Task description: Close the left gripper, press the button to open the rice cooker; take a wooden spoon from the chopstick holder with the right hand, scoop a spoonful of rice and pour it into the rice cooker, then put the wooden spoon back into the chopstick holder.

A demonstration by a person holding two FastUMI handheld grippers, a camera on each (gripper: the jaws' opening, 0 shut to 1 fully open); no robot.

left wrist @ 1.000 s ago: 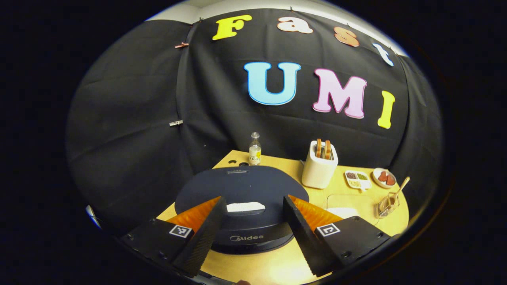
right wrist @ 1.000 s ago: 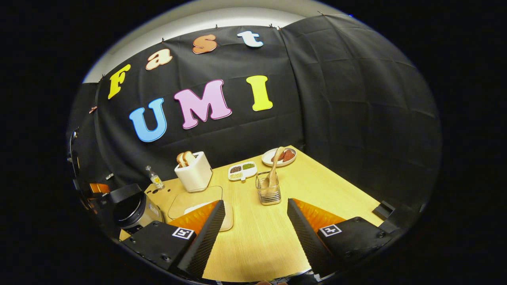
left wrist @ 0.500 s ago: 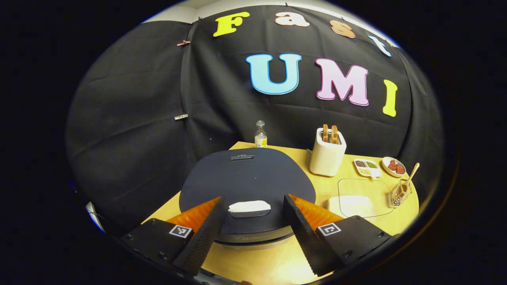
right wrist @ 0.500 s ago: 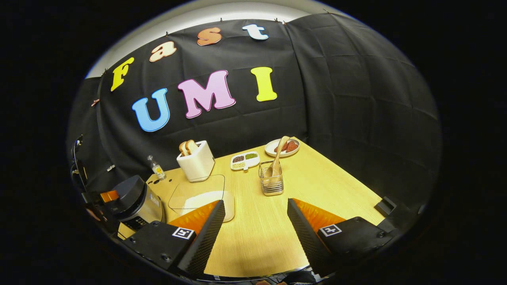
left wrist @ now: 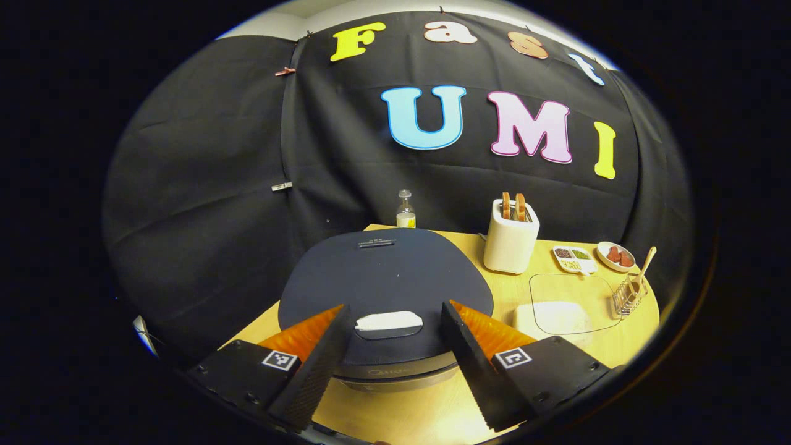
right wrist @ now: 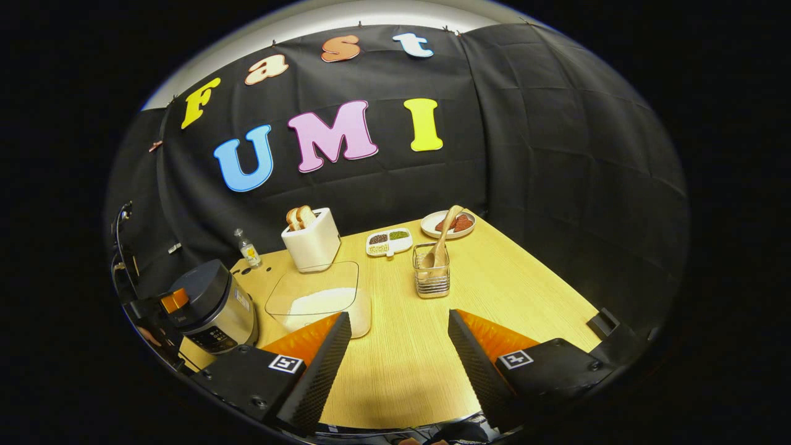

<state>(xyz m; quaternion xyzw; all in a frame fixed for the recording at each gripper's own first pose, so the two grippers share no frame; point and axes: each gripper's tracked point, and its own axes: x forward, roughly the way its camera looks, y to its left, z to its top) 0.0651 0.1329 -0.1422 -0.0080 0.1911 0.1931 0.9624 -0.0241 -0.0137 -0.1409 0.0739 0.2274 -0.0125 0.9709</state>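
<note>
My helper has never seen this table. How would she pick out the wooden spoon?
Start at the white toaster by the back wall and look right. The wooden spoon stands tilted in the wire holder, the only wooden tool there.

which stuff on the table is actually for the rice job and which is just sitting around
For the job:
- rice cooker, lid shut, with its button
- wooden spoon, standing in the chopstick holder
- rice container
- left gripper and right gripper, jaws open

Lying about:
- toaster with bread
- small bottle
- divided dish
- round plate
</note>
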